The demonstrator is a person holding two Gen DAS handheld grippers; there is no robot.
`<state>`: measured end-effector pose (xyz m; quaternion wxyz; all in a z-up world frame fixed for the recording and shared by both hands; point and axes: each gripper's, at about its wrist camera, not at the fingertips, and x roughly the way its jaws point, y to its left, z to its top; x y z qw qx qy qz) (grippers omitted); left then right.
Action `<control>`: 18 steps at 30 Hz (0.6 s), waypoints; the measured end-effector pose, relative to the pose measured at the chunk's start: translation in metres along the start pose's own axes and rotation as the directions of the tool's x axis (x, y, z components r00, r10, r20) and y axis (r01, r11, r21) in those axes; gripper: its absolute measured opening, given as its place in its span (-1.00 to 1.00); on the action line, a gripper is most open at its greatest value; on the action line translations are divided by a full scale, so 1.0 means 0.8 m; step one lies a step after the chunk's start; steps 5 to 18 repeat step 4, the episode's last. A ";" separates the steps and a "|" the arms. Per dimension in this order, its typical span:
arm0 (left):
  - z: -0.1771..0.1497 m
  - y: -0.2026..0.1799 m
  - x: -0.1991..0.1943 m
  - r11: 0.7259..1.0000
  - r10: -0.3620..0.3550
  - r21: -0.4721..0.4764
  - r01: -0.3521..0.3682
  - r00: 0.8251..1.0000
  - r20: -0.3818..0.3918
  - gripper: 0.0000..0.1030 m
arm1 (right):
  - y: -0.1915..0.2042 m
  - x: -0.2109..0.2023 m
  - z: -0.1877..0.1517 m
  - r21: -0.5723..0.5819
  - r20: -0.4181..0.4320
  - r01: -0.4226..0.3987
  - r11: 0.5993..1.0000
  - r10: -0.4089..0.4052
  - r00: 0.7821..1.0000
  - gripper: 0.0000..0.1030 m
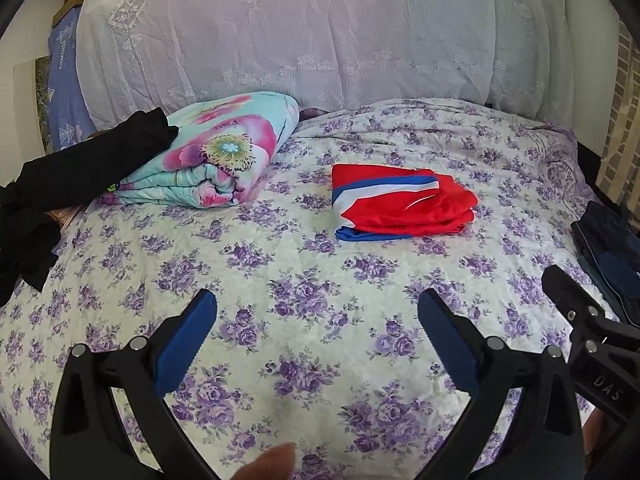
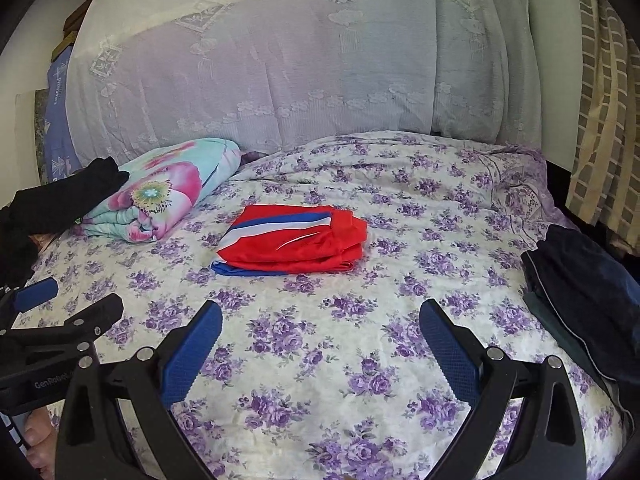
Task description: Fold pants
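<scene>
Red pants with blue and white stripes lie folded in a compact stack on the purple-flowered bedspread; they also show in the right wrist view. My left gripper is open and empty, hovering over the bedspread well in front of the pants. My right gripper is open and empty, also short of the pants. The right gripper's body shows at the right edge of the left wrist view; the left gripper's body shows at the left edge of the right wrist view.
A rolled floral quilt lies at the back left, with black clothes draped beside it. Dark navy clothing is piled at the bed's right edge. Lace-covered pillows stand along the back. A curtain hangs at the right.
</scene>
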<state>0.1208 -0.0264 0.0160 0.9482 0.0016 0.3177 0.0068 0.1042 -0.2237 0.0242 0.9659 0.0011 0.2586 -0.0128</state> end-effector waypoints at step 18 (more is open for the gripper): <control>0.000 -0.002 -0.002 1.000 0.009 0.011 -0.009 1.000 0.005 0.91 | -0.001 0.000 0.000 -0.001 -0.001 -0.003 1.000 0.003 1.000 0.93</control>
